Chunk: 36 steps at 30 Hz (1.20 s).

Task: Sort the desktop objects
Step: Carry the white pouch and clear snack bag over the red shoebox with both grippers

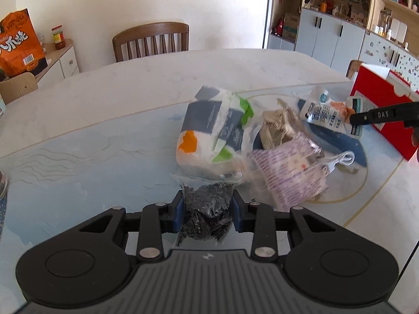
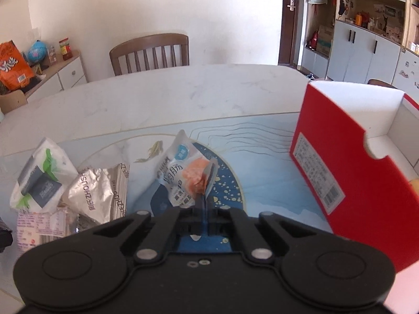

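From the left wrist cam, the left gripper point(image 1: 208, 210) has its blue pads clamped on a clear bag of dark bits point(image 1: 207, 209), squeezed in from both sides, so it's closed as far as the bag lets it. Just ahead of the fingertips sits the rest of the pile on the table point(image 1: 104, 99): a white tissue pack point(image 1: 209, 133) with grey, green and orange patches straight in front, a crinkly packet with pink print point(image 1: 288, 175) ahead and to the right, and further right a white and blue sausage pouch point(image 1: 324, 115) pinched by the other gripper's black finger coming in from the edge. Behind that is a red box point(image 1: 379, 120). Over on the right wrist cam, the right gripper point(image 2: 205, 191) is fully closed, jaws nipped together on the edge of that sausage pouch point(image 2: 180, 170), which stands up just ahead of the tips over the dark blue circle on the mat. The open red box point(image 2: 348, 162), white inside, is close on the right of the gripper. Off to the left are the tissue pack point(image 2: 39, 178) and a silver foil packet point(image 2: 97, 188), well clear of the fingers.
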Motion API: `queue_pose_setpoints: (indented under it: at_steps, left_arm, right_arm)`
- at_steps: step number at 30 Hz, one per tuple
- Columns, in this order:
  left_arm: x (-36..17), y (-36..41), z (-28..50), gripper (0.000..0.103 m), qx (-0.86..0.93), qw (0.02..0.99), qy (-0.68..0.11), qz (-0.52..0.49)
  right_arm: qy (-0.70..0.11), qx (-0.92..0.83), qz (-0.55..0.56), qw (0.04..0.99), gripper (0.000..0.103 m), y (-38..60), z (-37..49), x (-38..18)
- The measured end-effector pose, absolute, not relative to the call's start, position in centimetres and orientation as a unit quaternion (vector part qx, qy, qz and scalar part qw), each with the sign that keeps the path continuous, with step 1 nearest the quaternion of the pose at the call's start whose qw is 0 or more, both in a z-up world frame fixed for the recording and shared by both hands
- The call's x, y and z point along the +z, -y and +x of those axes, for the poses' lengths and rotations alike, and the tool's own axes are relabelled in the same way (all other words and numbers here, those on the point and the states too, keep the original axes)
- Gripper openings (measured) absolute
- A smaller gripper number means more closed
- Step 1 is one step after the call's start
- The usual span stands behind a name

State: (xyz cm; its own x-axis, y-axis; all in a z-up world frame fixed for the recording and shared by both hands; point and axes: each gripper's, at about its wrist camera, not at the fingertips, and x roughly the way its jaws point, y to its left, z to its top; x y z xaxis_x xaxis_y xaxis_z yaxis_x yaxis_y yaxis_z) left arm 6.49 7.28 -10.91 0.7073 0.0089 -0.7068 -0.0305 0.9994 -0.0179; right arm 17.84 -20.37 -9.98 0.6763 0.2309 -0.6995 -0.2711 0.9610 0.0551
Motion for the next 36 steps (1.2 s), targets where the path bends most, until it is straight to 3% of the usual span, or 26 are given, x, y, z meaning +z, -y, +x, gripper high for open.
queue_pose_setpoints:
  at_steps: [24,36]
  left_arm:
    - [-1.9,0.3,8.9,0.033,-0.086,0.938,-0.335,-0.003]
    - [0.4,8.1,12.3,0.033,-0.149,0.938,-0.311,0.024]
  right_arm:
    - [-0.311,0.083,0.045,0.946,0.0,29.9,14.0,-0.1]
    - [-0.298,0.04,0.065,0.952,0.0,36.9,14.2,1.0]
